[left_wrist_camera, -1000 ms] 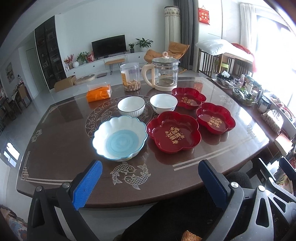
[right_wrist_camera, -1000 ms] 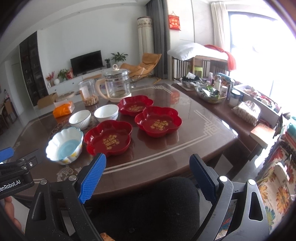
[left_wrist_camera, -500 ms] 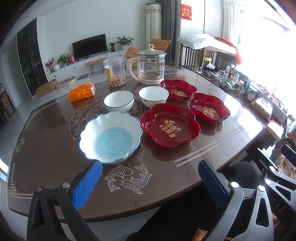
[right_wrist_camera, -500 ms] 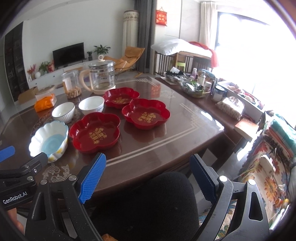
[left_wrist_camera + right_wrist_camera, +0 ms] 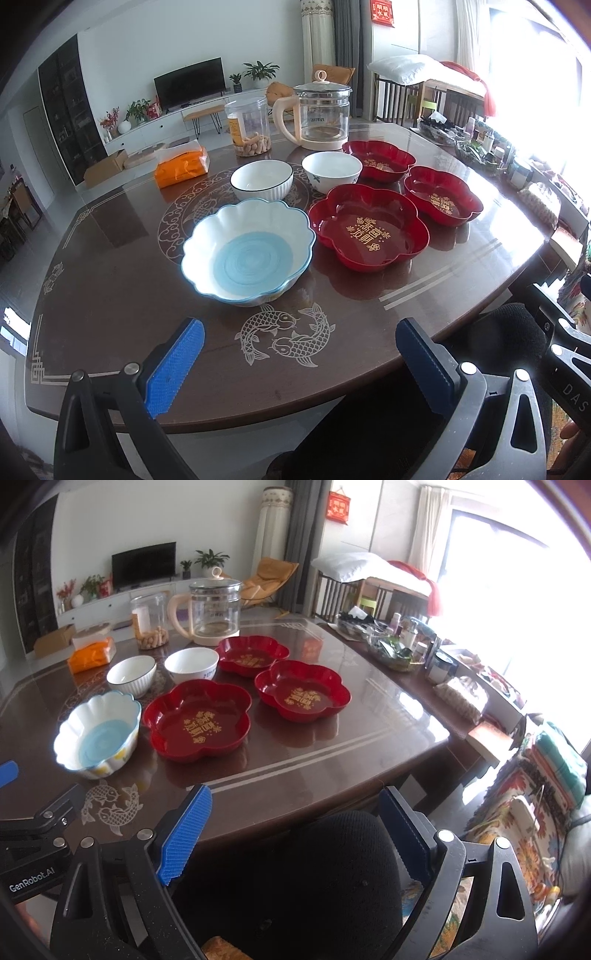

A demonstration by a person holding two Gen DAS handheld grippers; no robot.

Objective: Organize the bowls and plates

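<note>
On the dark wooden table stand a scalloped blue-and-white bowl, two small white bowls and three red flower-shaped plates. The same set shows in the right wrist view: blue bowl, near red plate, right red plate. My left gripper is open and empty above the table's front edge, short of the blue bowl. My right gripper is open and empty, off the front edge above a black chair back.
A glass kettle, a clear jar of peanuts and an orange packet stand at the back. A black chair sits by the front edge. A cluttered side table runs along the right.
Both grippers have moved forward toward the table; the dishes look nearer. Neither gripper has changed its opening and no dish has moved.
</note>
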